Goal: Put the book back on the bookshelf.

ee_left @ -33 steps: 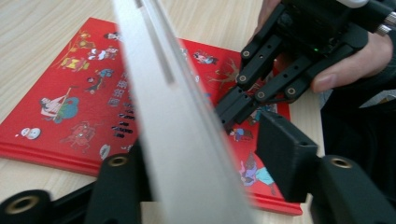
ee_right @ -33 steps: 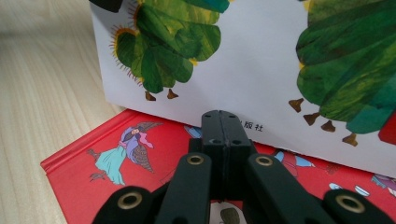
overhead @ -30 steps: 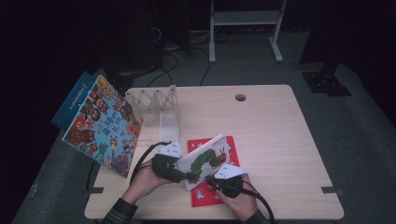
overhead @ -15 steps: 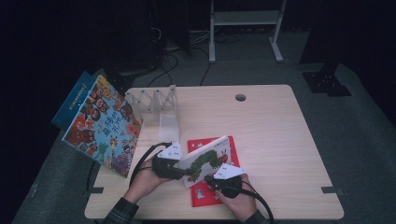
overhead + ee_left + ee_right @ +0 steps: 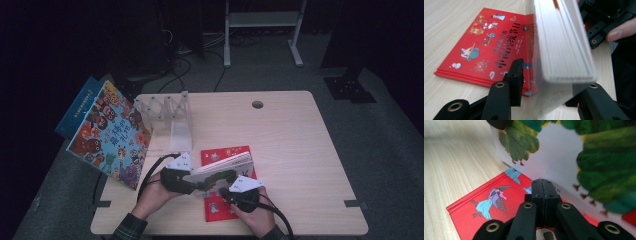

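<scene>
- High view: both grippers are lifting the white caterpillar book (image 5: 222, 172) over the red book (image 5: 220, 210); the left gripper (image 5: 186, 184) is at its spine end and the right gripper (image 5: 229, 191) at its near edge.
- Left gripper view: the jaws, just reopening slightly, are straddling the white book's thick page block (image 5: 564, 50) above the red book (image 5: 484, 47); whether they are pressing it, I cannot tell. They should clamp squarely before lifting.
- Right gripper view: the jaws are closed together with nothing between them, propping the cover (image 5: 554, 157) above the red book (image 5: 491, 200); steady support is best.

White book (image 5: 564, 50) between gripper (image 5: 554, 85) jaws
</scene>
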A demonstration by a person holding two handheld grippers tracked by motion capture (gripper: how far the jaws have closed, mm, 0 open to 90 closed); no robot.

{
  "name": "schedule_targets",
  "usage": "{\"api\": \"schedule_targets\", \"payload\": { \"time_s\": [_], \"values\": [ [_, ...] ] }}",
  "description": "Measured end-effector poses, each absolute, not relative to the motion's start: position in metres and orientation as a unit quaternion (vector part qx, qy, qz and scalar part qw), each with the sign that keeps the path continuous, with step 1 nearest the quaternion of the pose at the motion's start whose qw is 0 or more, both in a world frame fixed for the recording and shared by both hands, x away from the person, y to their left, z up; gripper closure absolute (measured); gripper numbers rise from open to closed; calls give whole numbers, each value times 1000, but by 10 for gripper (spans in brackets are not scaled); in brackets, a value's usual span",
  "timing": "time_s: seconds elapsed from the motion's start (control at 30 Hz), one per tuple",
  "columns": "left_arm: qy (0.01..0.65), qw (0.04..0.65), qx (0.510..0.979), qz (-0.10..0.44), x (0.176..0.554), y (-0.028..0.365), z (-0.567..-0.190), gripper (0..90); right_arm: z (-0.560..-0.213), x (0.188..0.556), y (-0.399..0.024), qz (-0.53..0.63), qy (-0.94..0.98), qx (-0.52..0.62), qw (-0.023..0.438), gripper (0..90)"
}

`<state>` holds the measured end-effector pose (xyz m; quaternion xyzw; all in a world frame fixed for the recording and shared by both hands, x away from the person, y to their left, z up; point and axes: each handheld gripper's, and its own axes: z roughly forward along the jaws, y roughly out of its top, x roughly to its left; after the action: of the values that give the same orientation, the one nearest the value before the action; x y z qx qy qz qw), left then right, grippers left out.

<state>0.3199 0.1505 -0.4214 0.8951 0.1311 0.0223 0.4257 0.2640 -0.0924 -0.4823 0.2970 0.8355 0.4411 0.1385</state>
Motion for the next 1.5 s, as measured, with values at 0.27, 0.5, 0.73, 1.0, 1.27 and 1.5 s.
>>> {"api": "schedule_targets", "payload": {
  "time_s": [0.27,0.5,0.73,1.0,1.27,1.5],
  "values": [
    [141,426,894,12,321,150,-426,640,-482,264,-94,441,836,296,140,882],
    [144,426,893,35,322,151,-426,738,-482,264,-94,441,836,296,141,880],
    [160,457,874,36,325,154,-423,748,-481,264,-100,442,833,300,144,875],
    [172,470,864,44,326,158,-414,750,-472,269,-122,448,818,322,163,856],
    [184,488,852,51,326,165,-405,751,-465,277,-153,445,802,354,182,781],
    [195,498,843,60,327,176,-395,751,-464,287,-184,434,784,395,203,681]
  ]
}}
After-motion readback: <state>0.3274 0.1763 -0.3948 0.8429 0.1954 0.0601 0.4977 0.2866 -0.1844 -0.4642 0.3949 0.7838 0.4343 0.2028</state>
